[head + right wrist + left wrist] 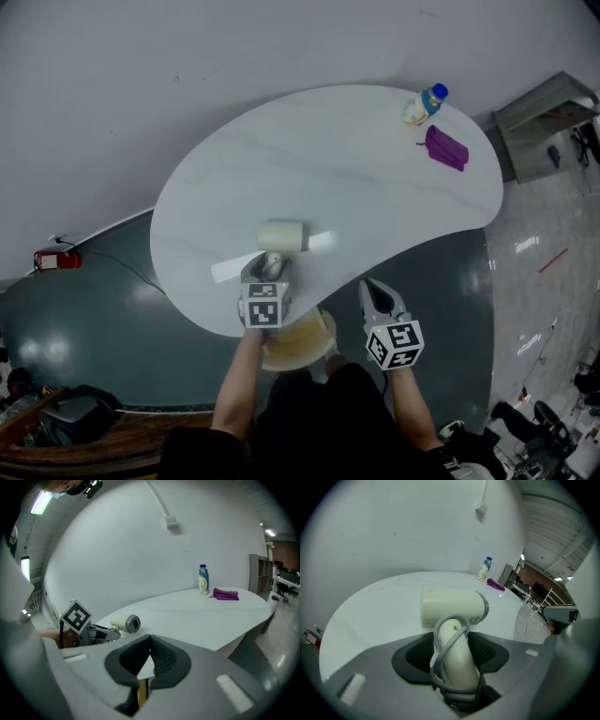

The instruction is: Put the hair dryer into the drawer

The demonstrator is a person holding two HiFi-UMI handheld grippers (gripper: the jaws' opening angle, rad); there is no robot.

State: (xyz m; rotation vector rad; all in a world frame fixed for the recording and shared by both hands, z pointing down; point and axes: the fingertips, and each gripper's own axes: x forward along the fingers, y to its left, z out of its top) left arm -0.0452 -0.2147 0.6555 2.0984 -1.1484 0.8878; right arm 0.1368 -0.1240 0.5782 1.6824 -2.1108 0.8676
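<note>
A cream hair dryer (283,236) lies near the front edge of the white table (356,178), its barrel pointing right. My left gripper (272,267) is shut on its handle. In the left gripper view the handle (457,660), wound with its grey cord, sits between the dark pads, and the barrel (452,607) is just beyond them. My right gripper (378,295) hovers off the table's front edge, right of the dryer, with its pads together and nothing held (150,644). From there the dryer (125,623) and left gripper show at the left. A light wooden piece (300,339) sticks out under the table edge between the grippers.
A blue-capped bottle (427,103) and a purple cloth (446,147) sit at the table's far right end. A grey shelf unit (548,122) stands right of the table. A red object (56,260) with a cable lies on the dark floor at the left.
</note>
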